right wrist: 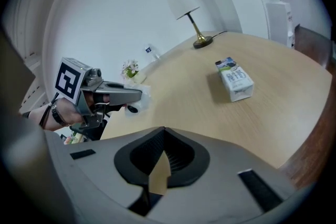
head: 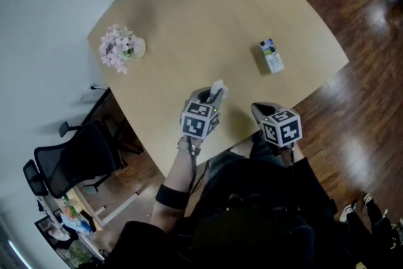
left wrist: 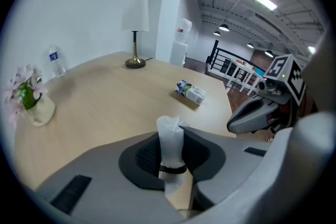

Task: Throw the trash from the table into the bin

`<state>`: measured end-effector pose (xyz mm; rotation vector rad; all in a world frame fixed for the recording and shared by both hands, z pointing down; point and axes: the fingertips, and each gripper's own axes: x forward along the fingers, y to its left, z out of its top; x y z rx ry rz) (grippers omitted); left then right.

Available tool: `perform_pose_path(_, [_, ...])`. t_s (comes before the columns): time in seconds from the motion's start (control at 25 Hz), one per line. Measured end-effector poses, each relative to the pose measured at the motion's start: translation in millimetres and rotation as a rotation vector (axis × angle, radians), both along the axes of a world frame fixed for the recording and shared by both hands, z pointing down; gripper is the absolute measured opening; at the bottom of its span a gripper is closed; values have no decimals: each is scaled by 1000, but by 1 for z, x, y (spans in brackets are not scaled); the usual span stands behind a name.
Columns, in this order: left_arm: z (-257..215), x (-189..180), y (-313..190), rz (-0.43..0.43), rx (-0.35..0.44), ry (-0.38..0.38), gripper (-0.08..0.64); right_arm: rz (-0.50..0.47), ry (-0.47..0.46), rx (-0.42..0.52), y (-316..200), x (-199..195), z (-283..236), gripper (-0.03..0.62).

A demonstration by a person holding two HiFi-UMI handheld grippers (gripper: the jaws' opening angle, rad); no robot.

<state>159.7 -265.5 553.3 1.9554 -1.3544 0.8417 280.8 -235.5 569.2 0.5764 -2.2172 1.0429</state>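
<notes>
Dark sleeves and the person's lap (head: 252, 223) fill the bottom of the head view, and just above them the two grippers hang over the near edge of the counter (head: 189, 28). The left gripper (head: 211, 96), lower centre, has a scrap of white plastic wrapper (head: 218, 89) sticking out of its fingers. The right gripper (head: 257, 111) beside it looks like a closed beak. A small carton (head: 271, 56) lies flat at centre right, well apart from both, and no bin shows in any view. From the left gripper view, the fingers are nearly together and pinch the wrapper (left wrist: 170, 144) around its middle, where a dark band crosses it, with the top standing up above the pads. It looks very light and soft, so it should crush easily, and a thin grip like this could let it slide out if shaken. From the right gripper view, the fingers meet at their tips with nothing between them, only counter showing through the gap behind. The carton sits at upper right there, probably light, fairly stiff cardboard that dents, and best taken across its narrow sides near the middle.
</notes>
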Motion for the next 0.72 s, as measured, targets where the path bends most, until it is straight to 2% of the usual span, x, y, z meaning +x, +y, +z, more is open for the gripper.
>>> perform_pose_path(0.32, [-11, -63, 113, -178, 9, 32, 77, -180, 11, 48, 58, -77, -18, 8])
perform_pose_path(0.72, [-22, -174, 260, -386, 66, 38, 77, -385, 33, 93, 179, -192, -31, 8])
